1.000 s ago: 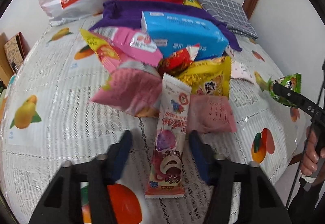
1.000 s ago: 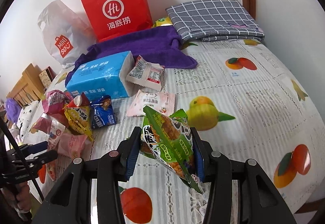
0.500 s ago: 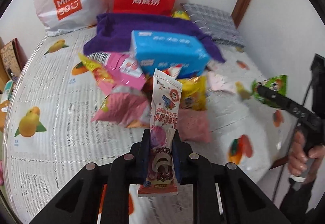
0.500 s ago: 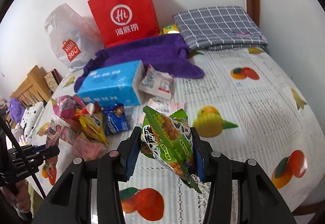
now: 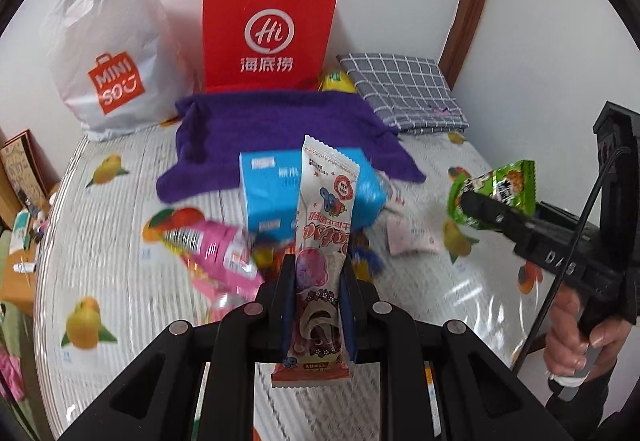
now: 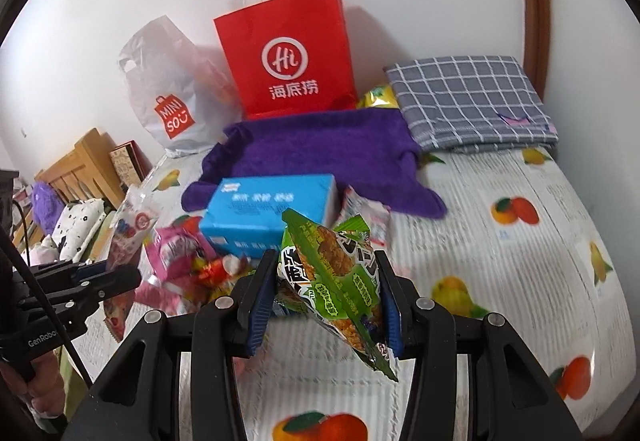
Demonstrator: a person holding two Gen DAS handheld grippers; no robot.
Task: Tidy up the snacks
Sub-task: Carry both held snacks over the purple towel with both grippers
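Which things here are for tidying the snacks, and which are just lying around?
For the job: left gripper holding the white-and-pink packet; right gripper holding the green packet; loose snack pile.

Lying about: purple towel, checked cloth, blue tissue pack.

paper bag (image 5: pixel 269 37) showing red with white logo. plastic bag (image 5: pixel 114 53) showing white with orange mark. towel (image 5: pixel 280 129) showing solid purple. folded cloth (image 5: pixel 404 93) showing grey with white check. box (image 6: pixel 272 217) showing light blue. tablecloth (image 6: pixel 520 269) showing white lace with orange and yellow fruit prints. green snack packet (image 6: pixel 340 281) showing green with black-and-white lettering.
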